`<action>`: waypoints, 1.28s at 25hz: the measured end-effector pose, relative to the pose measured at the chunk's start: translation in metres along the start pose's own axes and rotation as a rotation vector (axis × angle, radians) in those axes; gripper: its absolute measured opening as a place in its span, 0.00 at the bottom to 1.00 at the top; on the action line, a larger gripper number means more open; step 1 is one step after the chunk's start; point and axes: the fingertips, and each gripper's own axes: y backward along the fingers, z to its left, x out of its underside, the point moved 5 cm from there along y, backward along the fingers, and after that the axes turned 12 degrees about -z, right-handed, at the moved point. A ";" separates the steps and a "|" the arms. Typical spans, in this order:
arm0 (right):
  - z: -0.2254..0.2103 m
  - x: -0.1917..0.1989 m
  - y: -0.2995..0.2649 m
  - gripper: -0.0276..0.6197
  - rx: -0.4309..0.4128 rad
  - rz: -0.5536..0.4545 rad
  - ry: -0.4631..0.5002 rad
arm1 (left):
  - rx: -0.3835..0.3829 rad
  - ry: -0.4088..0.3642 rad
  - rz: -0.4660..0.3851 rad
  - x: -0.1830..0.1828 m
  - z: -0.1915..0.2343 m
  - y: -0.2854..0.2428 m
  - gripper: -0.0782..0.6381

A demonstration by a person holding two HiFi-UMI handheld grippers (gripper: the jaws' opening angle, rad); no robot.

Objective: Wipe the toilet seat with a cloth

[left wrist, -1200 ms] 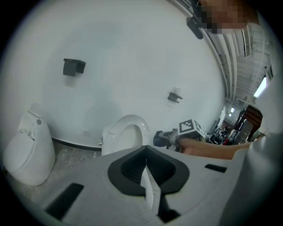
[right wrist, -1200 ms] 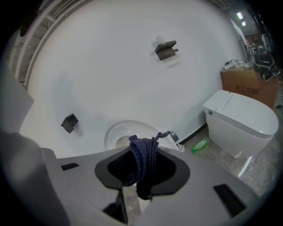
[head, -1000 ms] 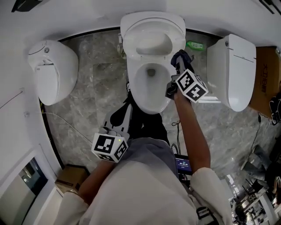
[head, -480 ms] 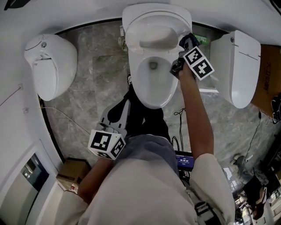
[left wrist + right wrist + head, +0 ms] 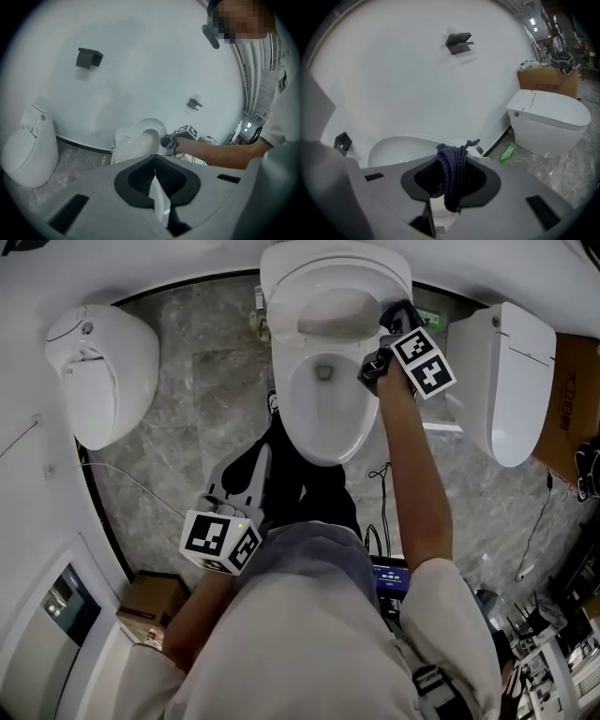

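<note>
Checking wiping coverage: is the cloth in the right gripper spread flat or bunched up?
Bunched: the dark cloth hangs as a rumpled wad pinched in the right gripper.

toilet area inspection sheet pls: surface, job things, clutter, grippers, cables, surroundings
surface: grey stone-look floor
job's things: middle toilet, bowl open; dark cloth at its right rim, near the back
clutter: green bottle on the floor by the wall; cardboard box far right
grippers: right gripper shut on the cloth; left gripper with fingers together, empty, held back from the toilet
cables: thin wire on the floor at left; black cable right of the bowl
surroundings: white wall; left toilet; right toilet
</note>
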 end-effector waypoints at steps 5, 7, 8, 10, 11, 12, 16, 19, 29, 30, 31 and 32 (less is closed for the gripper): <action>0.017 -0.004 0.000 0.20 -0.047 -0.011 0.009 | 0.001 0.006 -0.011 -0.003 0.002 0.002 0.12; 0.024 -0.005 0.001 0.20 -0.064 -0.015 0.023 | -0.001 0.007 -0.014 -0.002 0.003 0.004 0.12; 0.027 -0.006 0.001 0.20 -0.069 -0.017 0.030 | -0.002 0.009 -0.016 -0.002 0.003 0.005 0.12; 0.030 -0.007 0.002 0.20 -0.074 -0.018 0.041 | -0.005 0.011 -0.020 -0.003 0.005 0.007 0.12; 0.031 -0.008 0.003 0.20 -0.077 -0.018 0.047 | -0.006 0.013 -0.022 -0.004 0.006 0.008 0.12; 0.033 -0.008 0.003 0.20 -0.082 -0.019 0.056 | -0.008 0.014 -0.024 -0.004 0.007 0.009 0.12; 0.041 -0.010 0.005 0.20 -0.107 -0.028 0.095 | -0.014 0.022 -0.034 -0.004 0.013 0.011 0.12; 0.049 -0.013 0.008 0.20 -0.130 -0.036 0.124 | -0.018 0.027 -0.043 -0.004 0.013 0.013 0.12; 0.072 -0.016 0.013 0.20 -0.210 -0.049 0.230 | -0.024 0.050 -0.053 -0.002 0.014 0.011 0.12; 0.074 -0.017 0.013 0.20 -0.216 -0.049 0.239 | -0.026 0.052 -0.053 -0.002 0.015 0.011 0.12; 0.076 -0.017 0.014 0.20 -0.222 -0.050 0.247 | -0.027 0.054 -0.054 -0.002 0.016 0.011 0.12; 0.079 -0.016 0.015 0.20 -0.230 -0.053 0.258 | -0.029 0.056 -0.054 -0.002 0.017 0.011 0.12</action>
